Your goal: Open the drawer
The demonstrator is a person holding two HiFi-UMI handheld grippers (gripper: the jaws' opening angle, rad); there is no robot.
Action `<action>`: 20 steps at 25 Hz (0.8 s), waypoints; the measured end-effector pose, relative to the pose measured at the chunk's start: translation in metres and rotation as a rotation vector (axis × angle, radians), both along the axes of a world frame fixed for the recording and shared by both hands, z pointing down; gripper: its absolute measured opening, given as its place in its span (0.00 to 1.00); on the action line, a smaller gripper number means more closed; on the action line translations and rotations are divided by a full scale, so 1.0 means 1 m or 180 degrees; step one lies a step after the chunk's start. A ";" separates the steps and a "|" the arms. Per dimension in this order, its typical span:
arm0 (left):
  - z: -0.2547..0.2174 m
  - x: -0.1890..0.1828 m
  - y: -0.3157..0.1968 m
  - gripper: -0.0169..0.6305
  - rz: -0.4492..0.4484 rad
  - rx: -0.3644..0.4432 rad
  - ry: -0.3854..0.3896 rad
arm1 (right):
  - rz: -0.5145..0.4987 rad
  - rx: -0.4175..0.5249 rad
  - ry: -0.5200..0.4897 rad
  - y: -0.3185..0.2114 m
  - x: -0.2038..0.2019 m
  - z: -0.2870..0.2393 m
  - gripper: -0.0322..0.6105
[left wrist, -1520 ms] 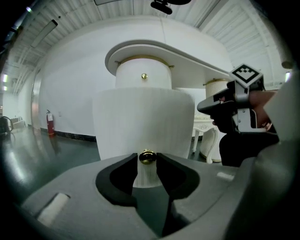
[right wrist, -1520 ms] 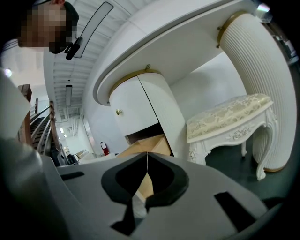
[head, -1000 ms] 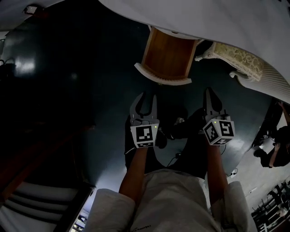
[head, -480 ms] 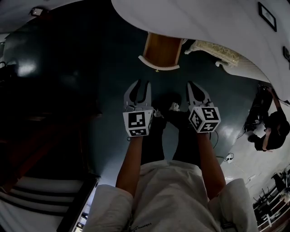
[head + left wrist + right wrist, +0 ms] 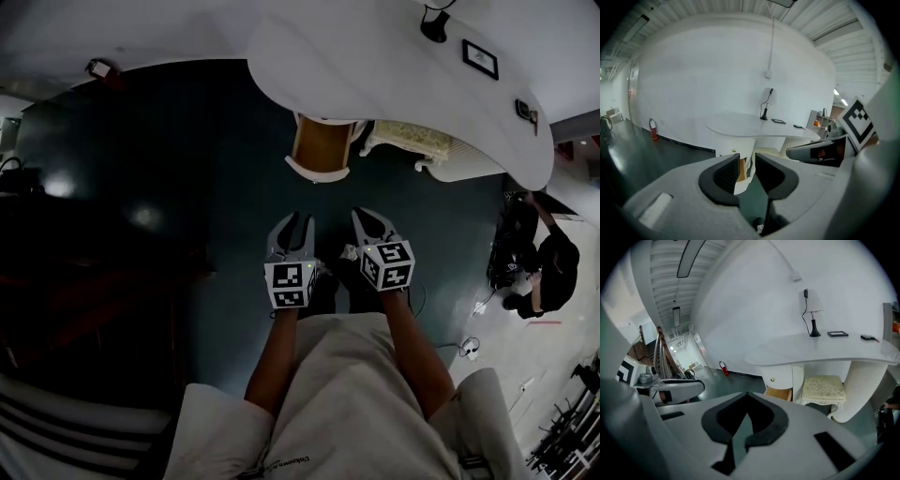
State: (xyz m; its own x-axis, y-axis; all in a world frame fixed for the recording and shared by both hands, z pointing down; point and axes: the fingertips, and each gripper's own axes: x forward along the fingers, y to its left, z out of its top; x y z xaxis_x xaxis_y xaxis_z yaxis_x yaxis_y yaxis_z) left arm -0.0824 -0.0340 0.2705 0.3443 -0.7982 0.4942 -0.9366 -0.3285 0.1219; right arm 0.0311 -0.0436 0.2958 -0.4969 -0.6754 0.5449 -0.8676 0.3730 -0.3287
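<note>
Forearms reach out from the person's pale shirt at the bottom of the head view, each carrying a gripper at about waist height over the dark floor (image 5: 187,187). The left gripper (image 5: 293,230) has its fingers released and apart, with nothing between them but a far glimpse of the furniture, and they have just been closing in a little; the right gripper (image 5: 367,220) has its fingers clenched tip to tip on nothing, as its own view shows plainly.

A second ago both grippers sat lower and much closer to the drawer; now they are lifted and drawn back, and the furniture looks smaller in the head view, so the person seems to have stood up and away.

Beyond the grippers the drawer (image 5: 319,150) stands pulled well out from under the white worktop (image 5: 375,66), its wooden inside open to view, well apart from either gripper; just beside it on the right is a cushioned stool (image 5: 408,141); farther back on the worktop stand a lamp (image 5: 434,23) and a small frame (image 5: 479,58).

I judge the opening done: the drawer is out, both grippers have left it, and nothing more seems called for than the retreat.
</note>
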 end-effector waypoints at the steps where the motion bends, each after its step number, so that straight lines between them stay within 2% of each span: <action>1: -0.007 0.001 0.005 0.19 0.0021 0.0009 0.0012 | -0.0001 0.0031 0.0012 0.003 -0.001 -0.008 0.07; 4: -0.025 0.007 0.010 0.17 0.0220 0.0073 -0.0035 | -0.0021 0.0129 0.0029 0.011 -0.005 -0.024 0.07; 6: -0.034 0.007 0.010 0.08 0.0347 0.0133 -0.0082 | -0.0045 0.0176 0.0033 0.015 -0.009 -0.029 0.07; 9: -0.039 0.000 0.013 0.06 0.0388 0.0130 -0.0092 | -0.0047 0.0210 0.0041 0.018 -0.011 -0.030 0.07; 12: -0.032 -0.002 0.020 0.04 0.0404 0.0021 -0.0018 | -0.0007 0.0175 0.0023 0.020 -0.004 -0.029 0.07; 15: -0.029 -0.008 0.026 0.04 0.0412 0.0006 -0.0104 | 0.0026 0.0133 -0.0053 0.027 -0.008 -0.027 0.07; 18: -0.026 -0.008 0.024 0.04 0.0412 0.0058 -0.0183 | 0.0083 0.0015 -0.0208 0.029 -0.011 -0.017 0.07; 20: -0.026 -0.004 0.025 0.04 0.0438 0.0027 -0.0112 | 0.0093 -0.0085 -0.0238 0.032 -0.010 -0.008 0.07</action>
State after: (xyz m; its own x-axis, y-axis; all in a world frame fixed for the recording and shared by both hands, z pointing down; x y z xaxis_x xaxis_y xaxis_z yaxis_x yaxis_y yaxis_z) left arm -0.0860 -0.0093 0.2448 0.4334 -0.7489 0.5013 -0.8863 -0.4550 0.0865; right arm 0.0213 -0.0112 0.2883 -0.5171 -0.6760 0.5250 -0.8507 0.3381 -0.4025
